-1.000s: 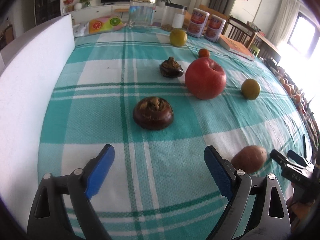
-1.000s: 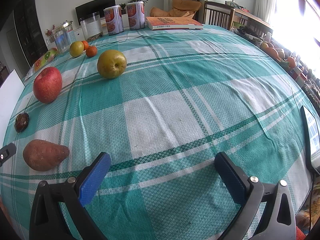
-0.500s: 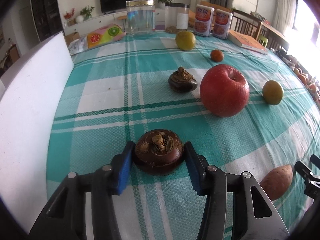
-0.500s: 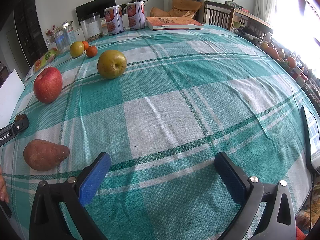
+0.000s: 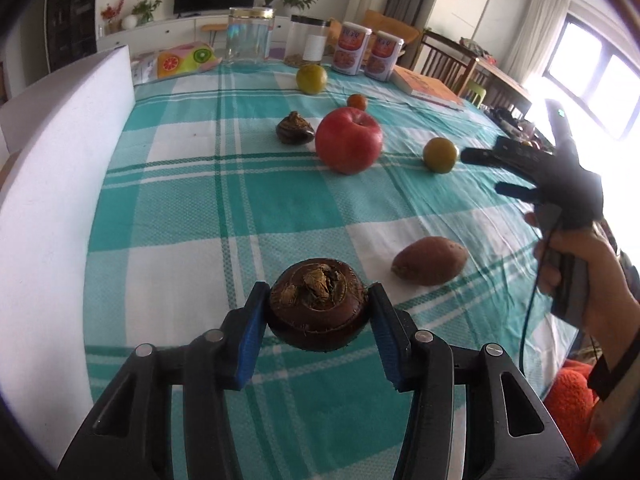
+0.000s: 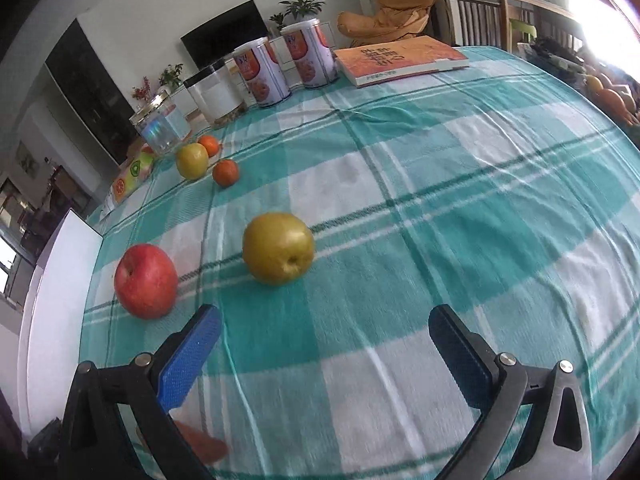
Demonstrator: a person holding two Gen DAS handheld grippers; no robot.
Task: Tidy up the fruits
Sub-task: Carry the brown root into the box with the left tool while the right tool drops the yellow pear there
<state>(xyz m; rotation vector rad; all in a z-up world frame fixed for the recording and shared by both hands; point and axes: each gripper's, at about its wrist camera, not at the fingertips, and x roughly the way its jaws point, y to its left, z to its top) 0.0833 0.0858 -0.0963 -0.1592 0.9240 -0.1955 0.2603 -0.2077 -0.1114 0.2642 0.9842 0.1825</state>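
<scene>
while sorting is barely begun | left gripper (image 5: pixel 319 314) pinching water chestnut (image 5: pixel 319 308) above table (image 5: pixel 280 208) | right gripper (image 6: pixel 324 344) spread, empty | red apple (image 5: pixel 348 140), pear (image 6: pixel 278 254), sweet potato (image 5: pixel 430 260) unsorted

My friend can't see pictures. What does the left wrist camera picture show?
The left gripper is shut on a dark brown water chestnut. Beyond it, on a teal checked tablecloth, sit a red apple and a sweet potato.

Left gripper (image 5: pixel 318 312) jaws clamp water chestnut (image 5: pixel 319 309); red apple (image 5: pixel 348 140) beyond
</scene>
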